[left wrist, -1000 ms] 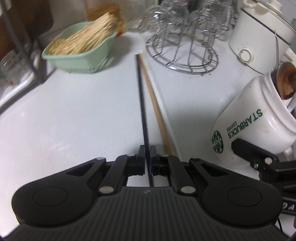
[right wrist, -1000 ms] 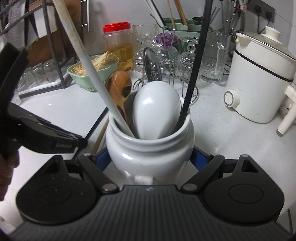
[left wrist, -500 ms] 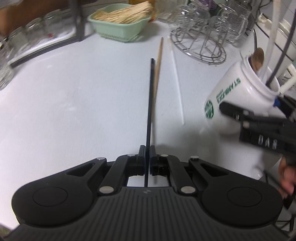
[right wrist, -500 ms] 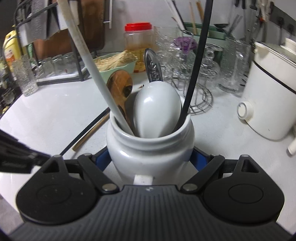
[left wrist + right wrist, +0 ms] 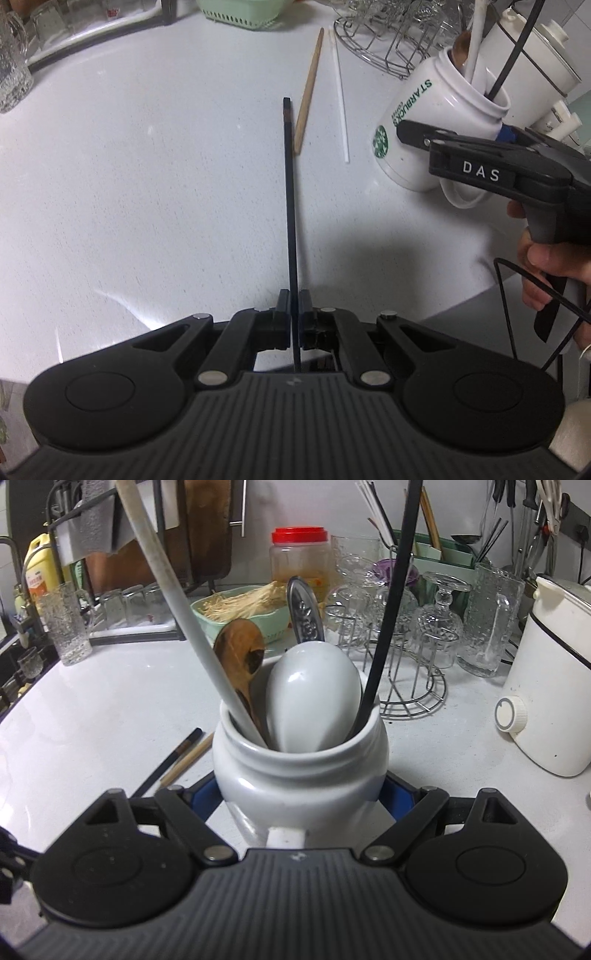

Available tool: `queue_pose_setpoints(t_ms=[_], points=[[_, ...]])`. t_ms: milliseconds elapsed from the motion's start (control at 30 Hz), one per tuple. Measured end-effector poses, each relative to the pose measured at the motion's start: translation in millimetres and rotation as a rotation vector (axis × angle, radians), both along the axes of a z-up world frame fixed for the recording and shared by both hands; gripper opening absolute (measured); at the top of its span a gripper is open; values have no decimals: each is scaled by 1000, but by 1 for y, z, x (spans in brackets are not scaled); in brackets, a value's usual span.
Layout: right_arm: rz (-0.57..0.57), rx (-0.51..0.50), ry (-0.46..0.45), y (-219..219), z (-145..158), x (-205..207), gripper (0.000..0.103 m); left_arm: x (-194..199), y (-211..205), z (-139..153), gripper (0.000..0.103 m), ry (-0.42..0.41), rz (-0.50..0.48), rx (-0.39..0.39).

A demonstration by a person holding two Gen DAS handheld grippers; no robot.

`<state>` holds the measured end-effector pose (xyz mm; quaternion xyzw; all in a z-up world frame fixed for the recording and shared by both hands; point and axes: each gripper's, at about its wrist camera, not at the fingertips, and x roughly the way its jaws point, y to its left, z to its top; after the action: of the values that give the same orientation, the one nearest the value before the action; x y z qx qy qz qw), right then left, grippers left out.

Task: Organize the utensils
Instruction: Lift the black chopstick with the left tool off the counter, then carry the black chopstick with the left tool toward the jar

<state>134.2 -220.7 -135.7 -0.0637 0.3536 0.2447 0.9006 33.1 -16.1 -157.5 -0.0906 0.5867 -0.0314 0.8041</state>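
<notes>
My left gripper [image 5: 294, 306] is shut on a black chopstick [image 5: 289, 192], which points away from me above the white counter [image 5: 147, 177]. A wooden chopstick [image 5: 308, 92] and a white chopstick [image 5: 340, 96] lie on the counter beyond its tip. My right gripper [image 5: 301, 794] is shut on a white Starbucks mug [image 5: 299, 779], tilted in the left wrist view [image 5: 436, 122]. In the mug stand a white spoon [image 5: 314, 698], a wooden spoon [image 5: 240, 657], a metal handle [image 5: 304, 616], a white stick [image 5: 177, 602] and a black stick [image 5: 391, 613].
A green basket of wooden sticks [image 5: 243, 609] and a red-lidded jar [image 5: 299, 557] stand at the back. A wire rack with upturned glasses [image 5: 410, 635] is behind the mug. A white cooker [image 5: 554, 686] is on the right, a dish rack [image 5: 129, 609] on the left.
My left gripper has pulled back and risen with the black chopstick, off the counter and away from the other two chopsticks. The right gripper keeps the mug in place.
</notes>
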Motion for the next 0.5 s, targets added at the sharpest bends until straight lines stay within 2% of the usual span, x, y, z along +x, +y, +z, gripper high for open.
queue_pose_setpoints(t_ms=[200, 500], points=[[17, 6, -2, 3, 0, -11, 91, -8, 0, -2, 4, 35, 15, -51], [25, 8, -6, 6, 0, -16, 91, -10, 6, -1, 5, 26, 64, -92]])
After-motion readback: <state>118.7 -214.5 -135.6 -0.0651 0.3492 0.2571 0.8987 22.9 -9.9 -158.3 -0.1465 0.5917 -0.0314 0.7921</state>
